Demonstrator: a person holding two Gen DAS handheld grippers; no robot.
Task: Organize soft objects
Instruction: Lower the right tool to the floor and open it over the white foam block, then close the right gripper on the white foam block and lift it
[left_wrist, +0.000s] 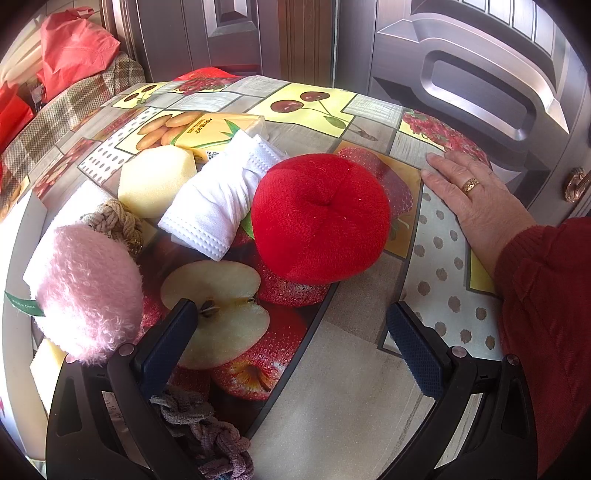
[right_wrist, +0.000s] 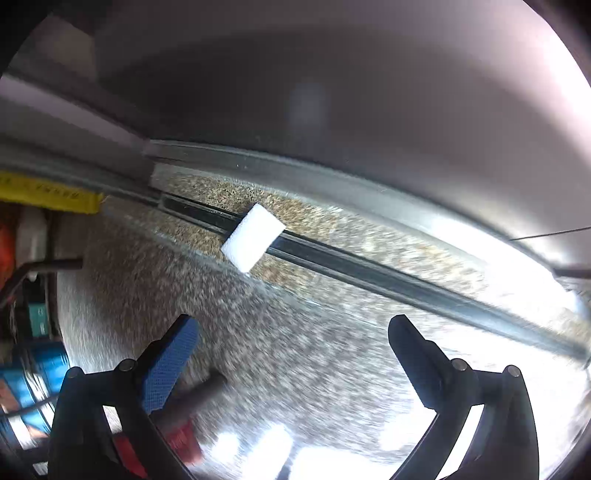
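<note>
My left gripper hovers open over the fruit-print tablecloth, nothing between its fingers. Just beyond it lies a round red plush cushion. A pink fluffy ball sits at the left beside the left finger. Behind are a folded white cloth, a pale yellow sponge, a beige knotted rope and a yellow tissue pack. A grey braided rope lies under the gripper. My right gripper is open over a speckled floor, away from the table; the view is blurred.
A person's hand with a ring and a red sleeve rests flat on the table's right edge. A metal door stands behind the table. In the right wrist view a white foam block lies on a door-sill track.
</note>
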